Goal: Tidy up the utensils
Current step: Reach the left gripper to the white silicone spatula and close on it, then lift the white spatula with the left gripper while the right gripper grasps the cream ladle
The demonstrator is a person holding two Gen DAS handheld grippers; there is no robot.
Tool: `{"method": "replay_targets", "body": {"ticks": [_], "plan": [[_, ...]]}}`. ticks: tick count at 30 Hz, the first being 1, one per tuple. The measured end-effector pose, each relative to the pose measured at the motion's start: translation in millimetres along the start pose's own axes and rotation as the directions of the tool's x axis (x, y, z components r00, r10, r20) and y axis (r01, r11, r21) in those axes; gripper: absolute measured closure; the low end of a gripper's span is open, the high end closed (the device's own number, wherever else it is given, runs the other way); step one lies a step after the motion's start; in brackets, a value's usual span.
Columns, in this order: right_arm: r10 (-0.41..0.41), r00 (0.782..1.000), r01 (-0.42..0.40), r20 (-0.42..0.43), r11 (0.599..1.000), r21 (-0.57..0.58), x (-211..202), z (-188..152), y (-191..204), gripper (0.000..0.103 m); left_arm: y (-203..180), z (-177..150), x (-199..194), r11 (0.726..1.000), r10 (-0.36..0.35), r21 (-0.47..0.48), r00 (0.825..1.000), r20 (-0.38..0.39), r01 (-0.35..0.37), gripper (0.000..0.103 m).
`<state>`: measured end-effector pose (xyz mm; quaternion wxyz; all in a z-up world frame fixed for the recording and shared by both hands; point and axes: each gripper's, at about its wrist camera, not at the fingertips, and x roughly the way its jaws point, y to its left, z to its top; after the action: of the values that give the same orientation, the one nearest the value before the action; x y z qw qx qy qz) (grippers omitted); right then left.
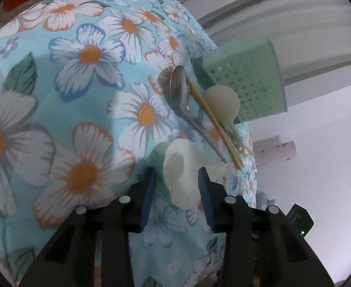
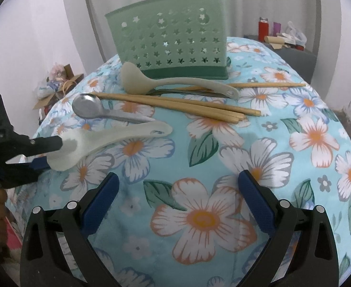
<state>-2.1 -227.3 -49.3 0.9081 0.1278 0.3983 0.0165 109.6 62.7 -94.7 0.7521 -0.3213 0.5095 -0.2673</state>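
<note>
A white plastic spoon [image 2: 108, 138] lies on the flowered cloth with its bowl [image 1: 182, 167] between the pads of my left gripper [image 1: 177, 174], which is shut on it. In the right wrist view the left gripper [image 2: 53, 151] comes in from the left, one finger above the bowl and one below. Beyond it lie a metal spoon [image 2: 87, 106], a bundle of wooden chopsticks [image 2: 175, 105] and a beige ladle [image 2: 137, 79]. A green perforated utensil holder [image 2: 170, 45] stands upright at the back. My right gripper [image 2: 178, 175] hovers open over bare cloth, holding nothing.
The flowered cloth [image 2: 223, 157] covers a rounded table that drops off on every side. One more chopstick [image 2: 266, 85] lies right of the ladle's handle. A side table with bottles and bags [image 2: 278, 33] stands far right, and a cluttered pile [image 2: 58, 81] is at the left.
</note>
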Motion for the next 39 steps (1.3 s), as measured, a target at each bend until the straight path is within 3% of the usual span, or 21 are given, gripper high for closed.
{"method": "replay_targets", "body": {"ticks": [1, 3, 6, 10, 18, 23, 26, 29, 35, 39], "plan": [[-0.001, 1.0, 0.001, 0.0, 1.0, 0.003, -0.5, 0.2, 0.0, 0.008, -0.4, -0.3, 1.4, 1.0, 0.008, 0.005, 1.0, 0.008, -0.008, 0.076], [-0.011, 1.0, 0.011, -0.01, 1.0, -0.006, -1.1, 1.1, 0.7, 0.008, 0.6, -1.5, 3.1, 1.0, 0.023, 0.01, 1.0, 0.02, -0.023, 0.091], [-0.023, 0.999, 0.022, -0.036, 0.999, -0.034, -3.4, 5.4, 3.1, 0.008, 4.9, -1.2, 6.9, 1.0, 0.009, -0.006, 0.999, 0.034, -0.009, 0.096], [0.015, 0.999, -0.013, 0.036, 0.997, -0.074, -24.4, 25.2, 5.7, 0.016, 4.9, -3.1, -2.8, 1.0, -0.001, 0.028, 0.998, 0.061, -0.001, 0.098], [0.125, 0.987, -0.086, 0.097, 0.941, -0.327, -16.2, 84.6, 51.3, 0.045, -5.6, -2.6, -21.6, 0.992, -0.008, 0.124, 0.992, 0.128, -0.008, 0.1], [0.168, 0.985, -0.14, 0.034, 0.903, -0.407, 26.5, 109.9, 73.1, 0.058, -1.1, -0.9, -30.0, 0.988, 0.007, 0.15, 0.989, 0.151, -0.03, 0.1], [0.153, 0.988, -0.14, 0.0, 0.905, -0.401, 48.4, 121.7, 74.0, 0.067, 1.5, -0.1, -33.6, 0.987, 0.009, 0.156, 0.988, 0.155, -0.033, 0.1], [0.141, 0.99, -0.134, -0.012, 0.912, -0.387, 59.7, 129.0, 71.3, 0.068, 2.7, 2.1, -34.2, 0.987, 0.008, 0.155, 0.989, 0.148, -0.031, 0.1], [0.135, 0.988, -0.152, -0.071, 0.895, -0.419, 75.2, 127.1, 73.7, 0.081, 6.7, 5.7, -29.8, 0.99, 0.009, 0.139, 0.992, 0.13, -0.027, 0.099], [0.127, 0.989, -0.151, -0.082, 0.869, -0.471, 71.6, 117.1, 82.5, 0.095, 9.0, 6.9, -28.2, 0.991, 0.011, 0.133, 0.992, 0.123, -0.027, 0.099]]}}
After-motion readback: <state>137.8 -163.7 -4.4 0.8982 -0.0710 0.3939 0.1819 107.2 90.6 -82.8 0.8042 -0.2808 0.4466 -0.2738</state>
